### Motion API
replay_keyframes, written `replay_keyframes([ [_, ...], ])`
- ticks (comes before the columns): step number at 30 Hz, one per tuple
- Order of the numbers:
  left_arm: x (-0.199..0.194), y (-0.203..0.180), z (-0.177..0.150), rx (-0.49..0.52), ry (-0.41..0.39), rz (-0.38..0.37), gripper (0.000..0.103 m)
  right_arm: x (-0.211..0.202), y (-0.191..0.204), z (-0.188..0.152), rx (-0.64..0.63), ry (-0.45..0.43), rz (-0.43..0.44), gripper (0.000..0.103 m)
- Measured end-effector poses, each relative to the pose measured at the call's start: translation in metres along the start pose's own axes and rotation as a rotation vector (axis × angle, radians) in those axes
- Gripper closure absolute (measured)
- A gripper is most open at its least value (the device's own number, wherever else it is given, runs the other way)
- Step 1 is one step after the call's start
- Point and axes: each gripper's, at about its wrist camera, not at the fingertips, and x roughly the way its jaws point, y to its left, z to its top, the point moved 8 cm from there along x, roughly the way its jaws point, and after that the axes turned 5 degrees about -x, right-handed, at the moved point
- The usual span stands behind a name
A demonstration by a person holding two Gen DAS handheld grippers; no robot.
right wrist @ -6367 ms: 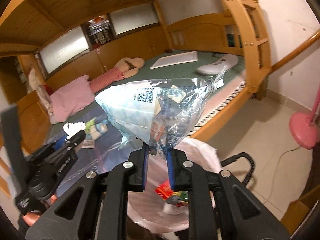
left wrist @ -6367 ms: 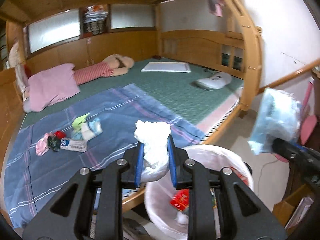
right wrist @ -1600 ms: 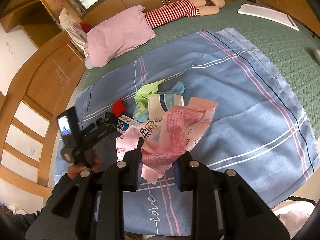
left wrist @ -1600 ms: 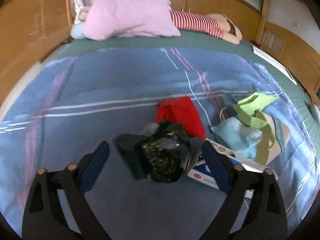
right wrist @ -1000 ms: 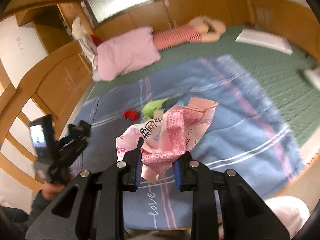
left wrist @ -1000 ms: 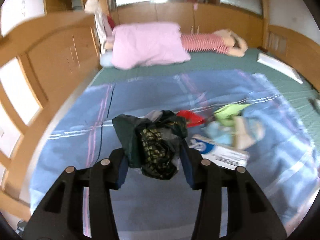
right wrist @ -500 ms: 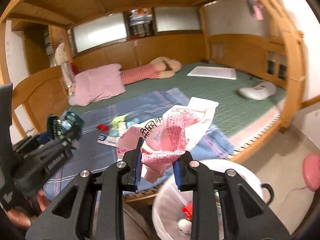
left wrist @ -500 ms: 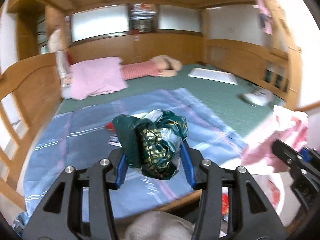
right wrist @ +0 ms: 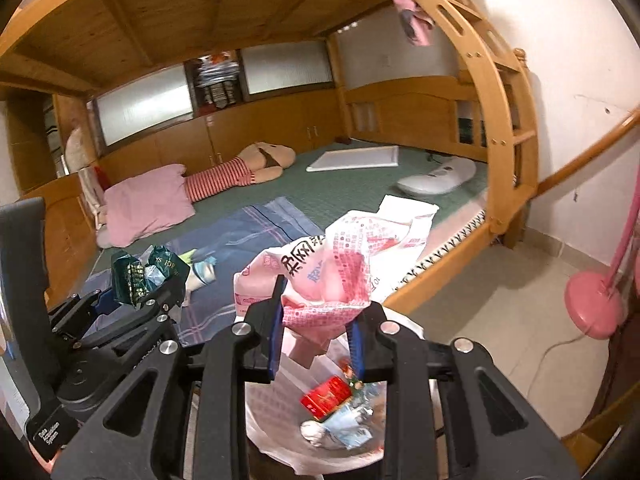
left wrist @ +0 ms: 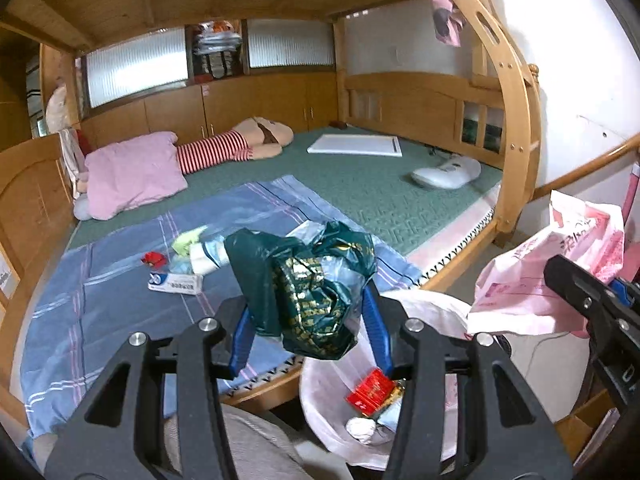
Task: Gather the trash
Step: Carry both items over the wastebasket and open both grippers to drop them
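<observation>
Where a second ago both my grippers hung over the blue blanket (left wrist: 120, 296), they now sit above the white-lined trash bin (right wrist: 280, 432) at the bedside, each with its load unchanged. My left gripper (left wrist: 308, 328) is clamped on a crumpled dark green wrapper (left wrist: 308, 280), which bulges up and forward between the blue pads, just above the bin's near rim. My right gripper (right wrist: 316, 332) grips a pink-and-white plastic bag (right wrist: 340, 264), the bag's lower folds pinched between the pads and hanging directly over the bin's mouth. Inside the bin lie a red packet (right wrist: 326, 394) and pale scraps of paper and plastic. Back on the blanket, well apart from both grippers, remain a white toothpaste box (left wrist: 176, 282), a small red scrap (left wrist: 154, 258) and a green-and-blue heap of wrappers (left wrist: 196, 248).
</observation>
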Motion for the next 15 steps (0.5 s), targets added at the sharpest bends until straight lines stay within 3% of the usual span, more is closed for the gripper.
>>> replay_keyframes([
  [12, 0.041, -0.025, -0.022, 0.022, 0.074, -0.028, 0.054, 0.005, -0.029, -0.019, 0.029, 0.031, -0.039, 0.075],
  [15, 0.05, -0.032, -0.026, 0.039, 0.092, -0.026, 0.045, 0.001, -0.034, -0.018, 0.035, 0.025, -0.045, 0.075],
])
